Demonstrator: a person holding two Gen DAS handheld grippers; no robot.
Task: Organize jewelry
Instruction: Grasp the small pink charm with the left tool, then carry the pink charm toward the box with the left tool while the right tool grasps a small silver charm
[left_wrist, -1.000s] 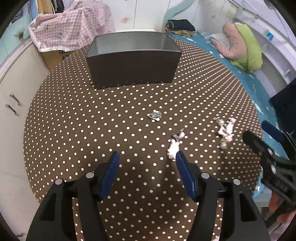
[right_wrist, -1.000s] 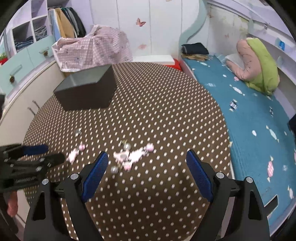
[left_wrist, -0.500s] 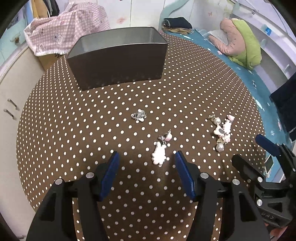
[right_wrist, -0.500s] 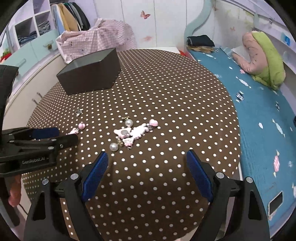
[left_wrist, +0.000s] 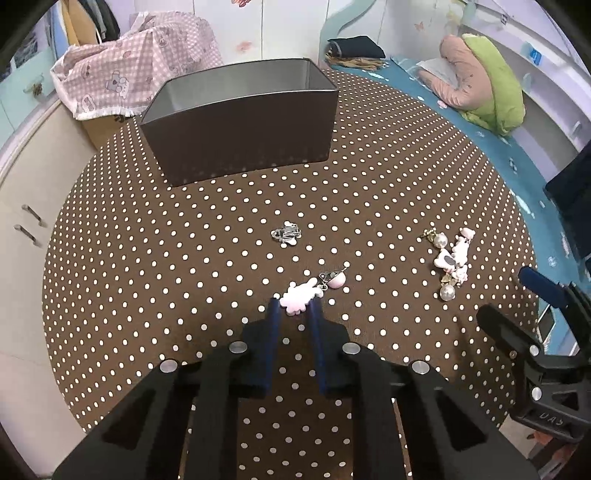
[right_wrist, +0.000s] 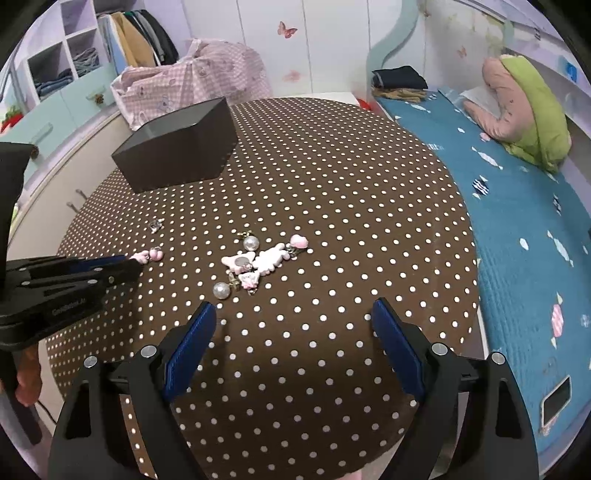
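The left gripper (left_wrist: 294, 308) is closing its jaws on a pink bunny-shaped earring (left_wrist: 298, 294), whose lower end sits between the two blue pads (left_wrist: 274, 325) and looks pinched there; the piece still lies on the brown polka-dot tablecloth (left_wrist: 184, 258). Its small pink bead and metal clasp (left_wrist: 333, 278) trail out beyond the fingertips. In the right wrist view this gripper (right_wrist: 129, 267) comes in from the table's left edge with the pink piece (right_wrist: 147, 255) at its tip.

The right gripper (right_wrist: 293, 319) has its jaws wide apart with nothing between them, poised over the near part of the table. Just beyond its fingertips lies a tangled cluster of pink charms and pearl earrings (right_wrist: 255, 264), toward the middle of the table. In the left wrist view the same cluster (left_wrist: 452, 260) sits close to the table's right edge.

A small silver charm (left_wrist: 286, 233) lies alone on the cloth, between the held earring and a dark open metal box (left_wrist: 240, 125) that stands at the table's far edge.

Beyond the table, a pink checked cloth (left_wrist: 136, 62) covers something at the far left, and a bed with a blue cover (right_wrist: 517, 221) runs along the right.
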